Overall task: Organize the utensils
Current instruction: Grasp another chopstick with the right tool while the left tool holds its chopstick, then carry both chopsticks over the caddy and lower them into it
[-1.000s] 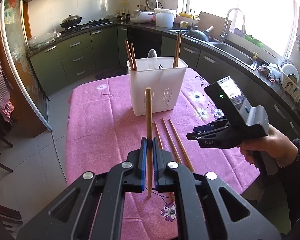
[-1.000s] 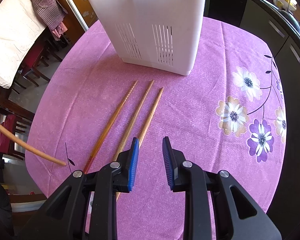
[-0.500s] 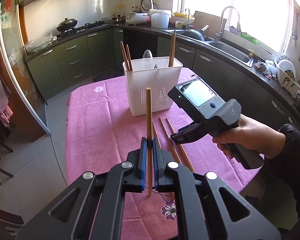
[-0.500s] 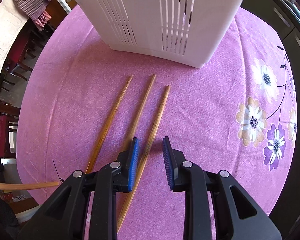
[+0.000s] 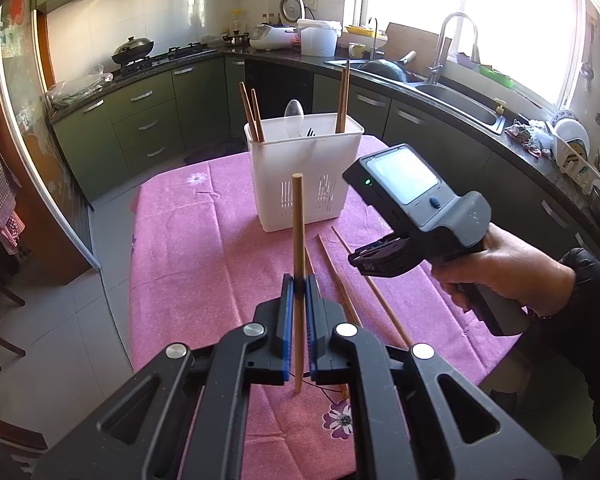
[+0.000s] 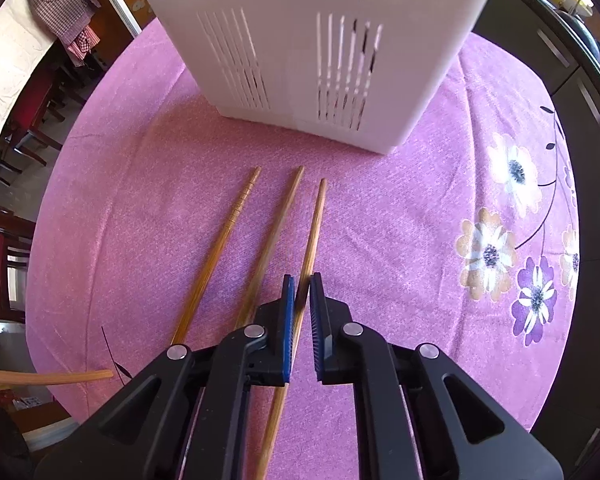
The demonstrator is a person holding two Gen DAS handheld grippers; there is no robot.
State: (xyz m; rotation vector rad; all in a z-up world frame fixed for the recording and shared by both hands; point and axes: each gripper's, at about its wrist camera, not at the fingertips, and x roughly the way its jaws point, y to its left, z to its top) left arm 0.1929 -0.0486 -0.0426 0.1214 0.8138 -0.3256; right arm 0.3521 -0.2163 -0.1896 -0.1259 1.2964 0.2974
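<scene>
While your left gripper clamps one upright chopstick, your right gripper pinches another chopstick; no writing is legible.

The left black two-finger gripper with blue pads points forward and level, its jaws pressed together on an upright thin wooden chopstick that crosses the pads vertically. The right black two-finger gripper with blue pads tilts steeply downward, its jaws narrowed to a slim gap around the rightmost lying wooden chopstick; whether the pads touch it cannot be told. In the left wrist view, the person's bare right hand wraps the grey pistol grip, dark sleeve at the wrist.
</scene>
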